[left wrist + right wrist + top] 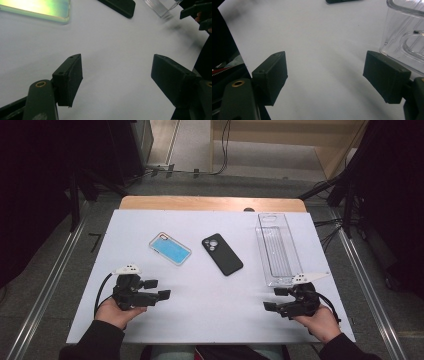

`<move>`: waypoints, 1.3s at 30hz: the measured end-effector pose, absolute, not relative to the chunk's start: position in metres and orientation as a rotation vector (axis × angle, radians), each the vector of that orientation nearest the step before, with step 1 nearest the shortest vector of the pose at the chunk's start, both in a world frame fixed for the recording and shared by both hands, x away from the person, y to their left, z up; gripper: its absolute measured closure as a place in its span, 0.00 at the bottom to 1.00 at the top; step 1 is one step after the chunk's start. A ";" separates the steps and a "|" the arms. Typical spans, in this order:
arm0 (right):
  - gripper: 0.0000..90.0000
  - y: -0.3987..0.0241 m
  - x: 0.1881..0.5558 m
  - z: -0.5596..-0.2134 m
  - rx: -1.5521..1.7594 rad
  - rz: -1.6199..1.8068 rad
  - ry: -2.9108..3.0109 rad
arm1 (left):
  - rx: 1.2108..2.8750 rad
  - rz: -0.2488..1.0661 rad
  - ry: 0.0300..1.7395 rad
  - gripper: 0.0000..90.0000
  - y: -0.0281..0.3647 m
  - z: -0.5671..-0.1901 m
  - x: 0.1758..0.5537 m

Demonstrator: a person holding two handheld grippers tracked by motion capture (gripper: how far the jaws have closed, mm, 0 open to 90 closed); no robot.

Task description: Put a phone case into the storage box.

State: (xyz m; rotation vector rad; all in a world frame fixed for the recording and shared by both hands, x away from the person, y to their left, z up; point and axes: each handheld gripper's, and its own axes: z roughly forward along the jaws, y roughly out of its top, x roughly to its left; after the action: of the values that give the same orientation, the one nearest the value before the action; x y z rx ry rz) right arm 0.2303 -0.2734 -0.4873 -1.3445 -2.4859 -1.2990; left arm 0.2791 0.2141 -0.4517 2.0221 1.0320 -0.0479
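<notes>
- My left gripper rested low on the white table, jaws spread wide with nothing between them; my right gripper sat the same way, wide and empty.
- The blue-backed phone lay ahead of my left gripper and a little to its outer side, well apart from it; the black phone lay further ahead, between my two grippers.
- The clear tray stood just beside my right gripper, its near corner almost at my outer jaw. I judged that any forward swing of that hand could clip the light tray and skid it across the table.
- Both phones lay flat. I reckoned a flat approach would let my pads slide over the edges and push a phone away instead of gripping it.
- The smooth table gave little friction, so a one-sided touch could have spun a phone out of line.
- Reaching with both hands for the black phone risked my grippers knocking together.
</notes>
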 end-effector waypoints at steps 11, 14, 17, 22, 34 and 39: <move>0.20 -0.274 0.230 -0.487 -1.338 -1.303 -2.486 | 2.031 -0.035 1.047 0.29 0.203 -0.448 0.306; 0.20 -0.274 0.230 -0.487 -1.325 -1.309 -2.483 | 2.028 -0.038 1.055 0.29 0.203 -0.448 0.312; 0.20 -0.273 0.230 -0.487 -1.304 -1.314 -2.485 | 2.034 -0.016 1.044 0.29 0.203 -0.445 0.317; 0.20 -0.273 0.231 -0.487 -1.312 -1.318 -2.484 | 2.026 -0.009 1.044 0.29 0.200 -0.445 0.324; 0.20 -0.272 0.231 -0.486 -1.302 -1.329 -2.484 | 2.061 0.029 1.061 0.31 0.185 -0.441 0.348; 0.20 -0.272 0.231 -0.486 -1.304 -1.323 -2.489 | 2.059 0.022 1.074 0.31 0.182 -0.440 0.355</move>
State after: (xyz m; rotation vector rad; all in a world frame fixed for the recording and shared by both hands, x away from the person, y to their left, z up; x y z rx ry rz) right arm 0.2311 -0.2724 -0.4863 -1.3044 -2.4889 -1.3227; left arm 0.3549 0.1818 -0.4401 2.0587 1.0743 0.0222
